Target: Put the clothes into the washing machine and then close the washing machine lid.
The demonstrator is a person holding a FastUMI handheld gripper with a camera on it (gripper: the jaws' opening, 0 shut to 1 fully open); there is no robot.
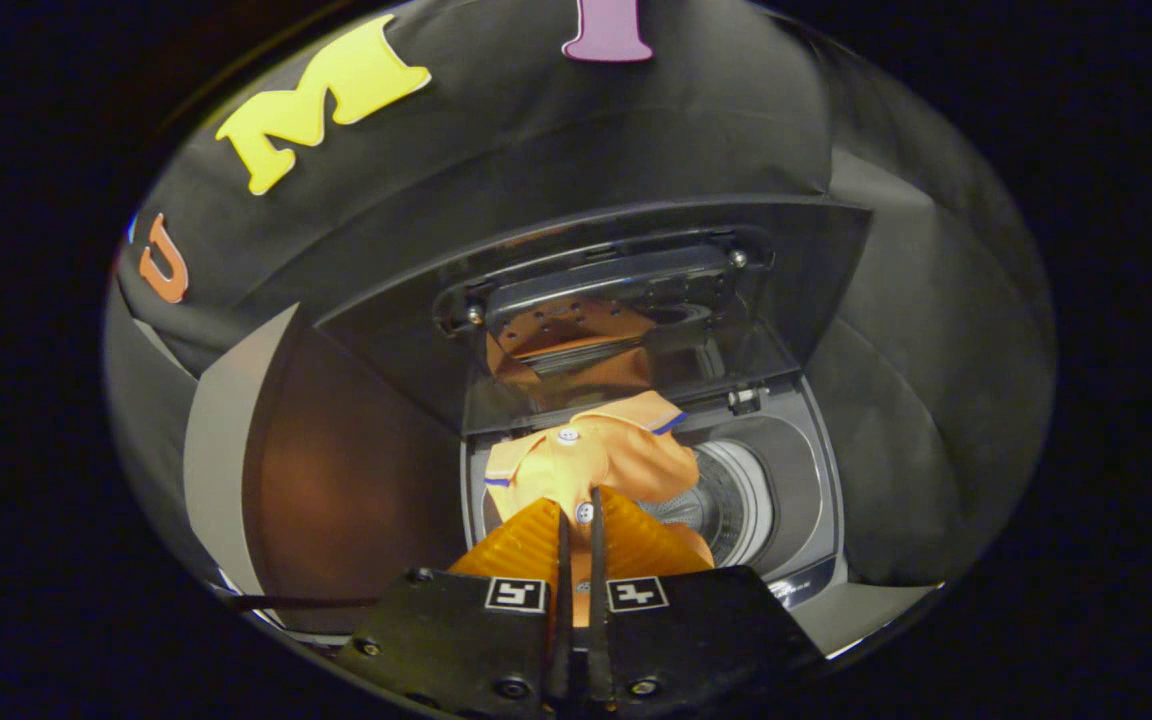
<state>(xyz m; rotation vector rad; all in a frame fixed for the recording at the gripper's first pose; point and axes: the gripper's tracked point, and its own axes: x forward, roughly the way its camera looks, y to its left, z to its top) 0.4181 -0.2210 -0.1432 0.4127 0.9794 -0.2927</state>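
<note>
Gripper view: the shirt [591, 460] hangs at frame center, pinched between the 2 nearly closed fingers of the gripper [581, 520], above the washer [796, 480] tub. Lid [596, 300] stands open above. Dropping and closing remain.

Shirt and drum only partly seen

The orange shirt [591, 462] hangs over the washing machine [796, 500] opening and covers much of the drum [721, 505]; its lower part is hidden behind the tongs [581, 515], whose fingers stand nearly together with a strip of cloth between them, though whether both press it is unclear. The raised lid [596, 290] shows a blurred orange reflection
</note>
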